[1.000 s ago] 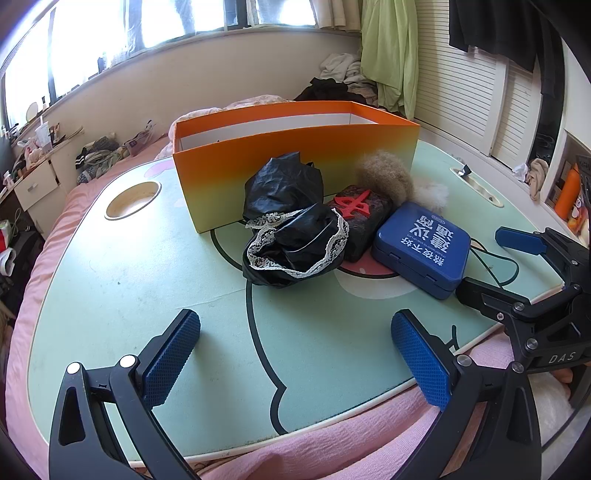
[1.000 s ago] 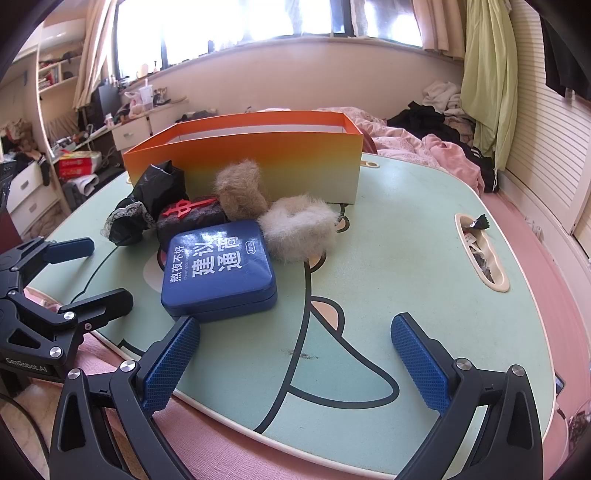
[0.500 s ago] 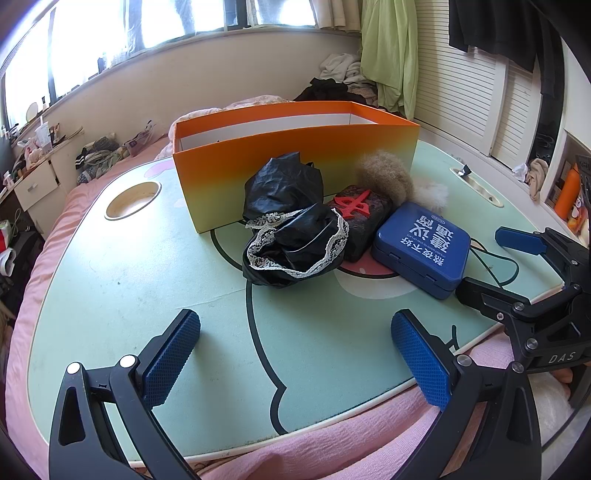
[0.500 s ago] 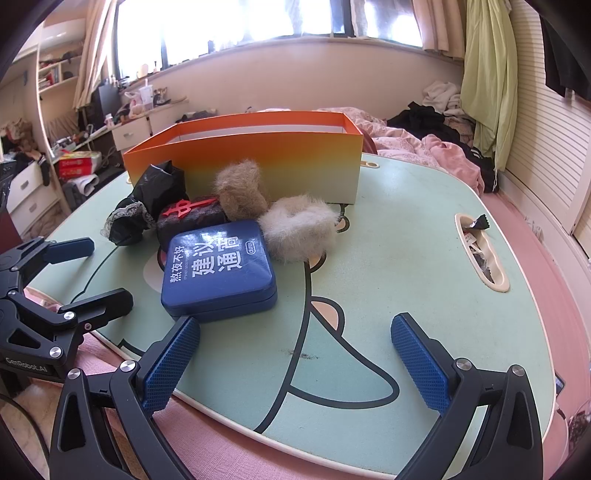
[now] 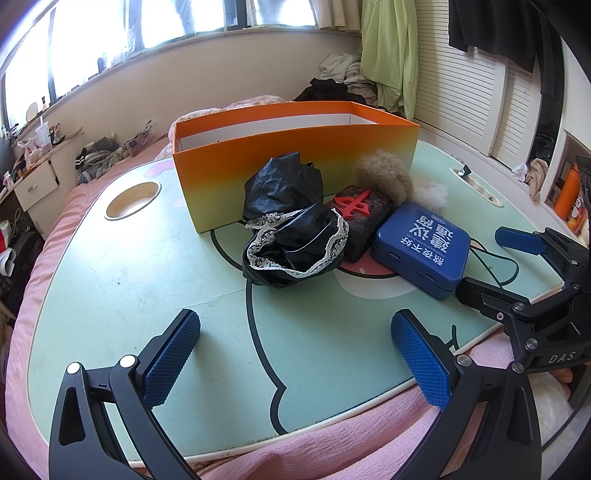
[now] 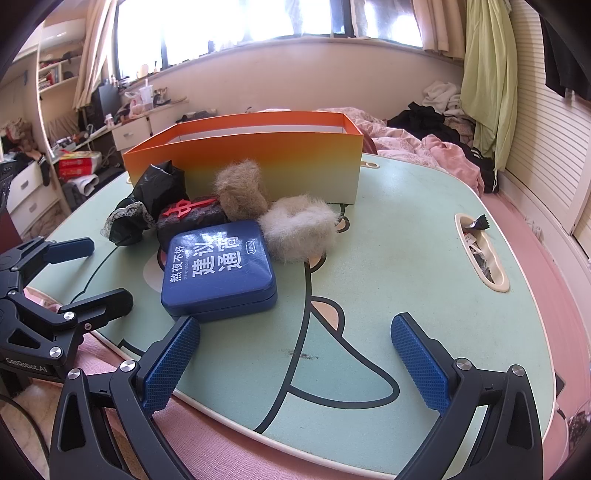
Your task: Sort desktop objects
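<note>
Blue-padded left gripper [image 5: 295, 354] and right gripper [image 6: 295, 358] hung spread, empty; blue tin [image 6: 218, 273] lay at eleven o'clock of the right.

one orange box [image 6: 258, 162], two fur puffs [image 6: 242, 190], one blue case [image 6: 219, 269].

Behind my table [image 6: 424, 236] a wide window [image 6: 258, 18] gives very bright daylight above a cream wall [image 6: 295, 74]. Right of the window hangs a green curtain [image 6: 484, 74], then white slatted doors [image 6: 546, 147]. Left of it stands a cluttered desk [image 6: 133, 125].
</note>
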`<state>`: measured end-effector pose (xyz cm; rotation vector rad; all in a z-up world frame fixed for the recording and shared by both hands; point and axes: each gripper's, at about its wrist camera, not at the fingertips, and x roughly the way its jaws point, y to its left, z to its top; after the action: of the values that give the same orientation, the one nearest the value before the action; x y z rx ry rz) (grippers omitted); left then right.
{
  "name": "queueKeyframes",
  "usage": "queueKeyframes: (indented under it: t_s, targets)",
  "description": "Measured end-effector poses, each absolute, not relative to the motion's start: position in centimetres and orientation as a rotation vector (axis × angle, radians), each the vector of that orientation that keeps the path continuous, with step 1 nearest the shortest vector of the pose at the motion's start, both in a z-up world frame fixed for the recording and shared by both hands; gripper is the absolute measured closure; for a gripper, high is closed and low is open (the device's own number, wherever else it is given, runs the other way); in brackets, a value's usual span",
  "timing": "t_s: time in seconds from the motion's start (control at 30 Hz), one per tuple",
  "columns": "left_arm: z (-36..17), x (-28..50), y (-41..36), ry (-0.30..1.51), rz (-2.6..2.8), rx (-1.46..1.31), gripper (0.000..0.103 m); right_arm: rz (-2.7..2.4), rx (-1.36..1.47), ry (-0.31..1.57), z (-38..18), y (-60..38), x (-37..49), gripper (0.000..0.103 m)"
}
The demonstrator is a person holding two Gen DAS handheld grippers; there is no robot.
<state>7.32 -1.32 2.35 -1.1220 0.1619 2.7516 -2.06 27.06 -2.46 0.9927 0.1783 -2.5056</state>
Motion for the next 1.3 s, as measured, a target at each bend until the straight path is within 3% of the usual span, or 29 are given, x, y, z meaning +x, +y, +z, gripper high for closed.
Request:
queueKeyframes:
  t_s: [0.27,0.43,0.57,0.67,0.93,1.1,1.3]
  targets:
    - [2.2,7.4,-1.2,0.159,2.751,-1.120,0.000,-2.401,1.031,0.169,-1.4,27.3,-2.0,0.002]
    - [1.8,7.1,-0.9,0.158,2.750,-1.118,0.000,-2.333,1.003,0.010,4.6,28.8,-4.8,0.018]
    - [1.6,7.1,-1.2,0.159,2.750,-1.116,0.000,-2.182,1.083,-0.182,8.7,24.8,-11.4,0.039]
    - [1.5,7.0,-1.4,0.156,2.748,-1.113,0.000,-1.996,1.253,-0.228,8.5,18.2,-15.8,0.047]
    - [1.2,7.2,-1.7,0.149,2.747,-1.096,0.000,-2.002,1.559,-0.066,2.9,7.6,-20.5,0.053]
    - [1.2,7.2,-1.7,0.146,2.748,-1.095,0.000,-2.137,1.541,-0.002,2.3,7.4,-20.5,0.063]
    - [1.2,7.3,-1.5,0.148,2.750,-1.093,0.000,-2.159,1.376,-0.210,4.5,10.8,-19.2,0.063]
